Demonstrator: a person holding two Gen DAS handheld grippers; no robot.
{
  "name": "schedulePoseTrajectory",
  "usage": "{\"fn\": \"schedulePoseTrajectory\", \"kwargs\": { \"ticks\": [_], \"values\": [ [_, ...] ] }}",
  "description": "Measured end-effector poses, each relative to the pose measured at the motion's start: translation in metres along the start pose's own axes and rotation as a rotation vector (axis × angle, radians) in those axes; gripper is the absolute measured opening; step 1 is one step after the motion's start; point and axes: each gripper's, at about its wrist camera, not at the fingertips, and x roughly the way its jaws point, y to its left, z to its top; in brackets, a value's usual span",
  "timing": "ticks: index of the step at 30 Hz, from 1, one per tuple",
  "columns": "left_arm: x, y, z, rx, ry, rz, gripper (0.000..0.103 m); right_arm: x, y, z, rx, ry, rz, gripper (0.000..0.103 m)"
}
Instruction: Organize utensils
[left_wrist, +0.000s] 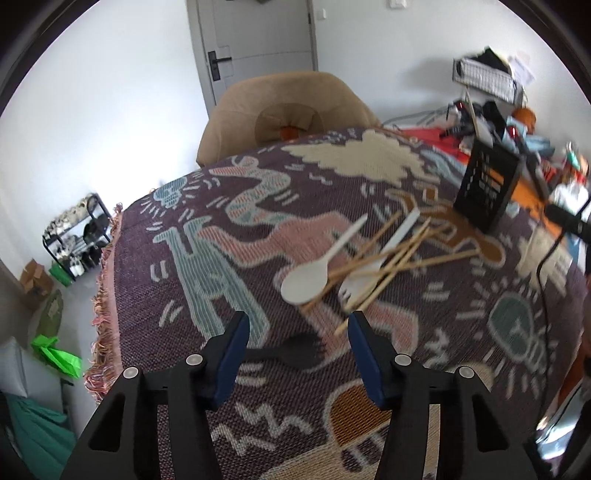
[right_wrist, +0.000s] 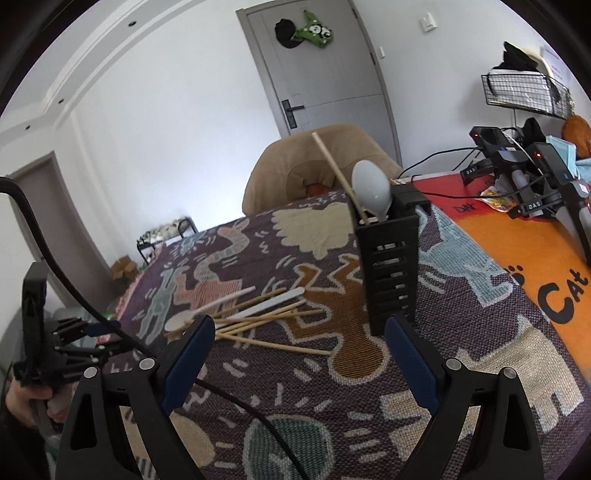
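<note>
Seen from the left wrist: left claw (left_wrist: 297, 326) with blue pads partly apart above a patterned woven blanket (left_wrist: 192, 229) covering the counter, a black plastic spoon (left_wrist: 295, 350) lying flat between the pads, contact impossible to tell. Just beyond, a white spoon (left_wrist: 314, 277), a white fork (left_wrist: 373, 266) and a loose heap of wooden chopsticks (left_wrist: 406, 254) crossing one another. Farther right, a black slatted utensil holder (left_wrist: 487, 184) standing upright. Seen from the right wrist: right claw (right_wrist: 301, 325) spread wide and empty, low over the blanket, close to the holder, with a white spoon bowl (right_wrist: 371, 192) and one chopstick (right_wrist: 336, 170) sticking out of its top.
</note>
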Motion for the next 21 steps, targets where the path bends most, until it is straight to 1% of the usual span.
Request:
{"fn": "schedulePoseTrajectory", "kwargs": {
  "ticks": [1, 3, 8, 10, 14, 16, 20, 21],
  "values": [
    [0.003, -0.002, -0.003, 0.015, 0.007, 0.002, 0.052, 0.001, 0.001, 0.0, -0.002, 0.003, 0.001, 0.093],
    [0.008, -0.005, -0.009, 0.04, 0.022, 0.008, 0.048, 0.004, 0.003, -0.001, -0.008, 0.008, 0.0, 0.093],
    [0.022, -0.011, -0.018, 0.081, 0.05, 0.009, 0.047, 0.01, 0.004, -0.002, -0.015, 0.02, -0.002, 0.093],
    [0.027, -0.015, -0.02, 0.101, 0.059, 0.011, 0.042, 0.011, 0.004, -0.004, -0.015, 0.024, -0.003, 0.093],
    [0.039, -0.022, -0.025, 0.145, 0.082, 0.025, 0.04, 0.015, 0.005, -0.006, -0.027, 0.038, -0.003, 0.093],
    [0.045, -0.024, -0.027, 0.16, 0.096, 0.035, 0.036, 0.017, 0.008, -0.007, -0.038, 0.042, -0.001, 0.093],
    [0.047, -0.021, -0.029, 0.164, 0.073, 0.03, 0.036, 0.022, 0.015, -0.008, -0.059, 0.059, 0.012, 0.093],
    [0.048, -0.02, -0.029, 0.156, 0.067, 0.022, 0.033, 0.024, 0.017, -0.008, -0.064, 0.062, 0.016, 0.093]
  ]
}}
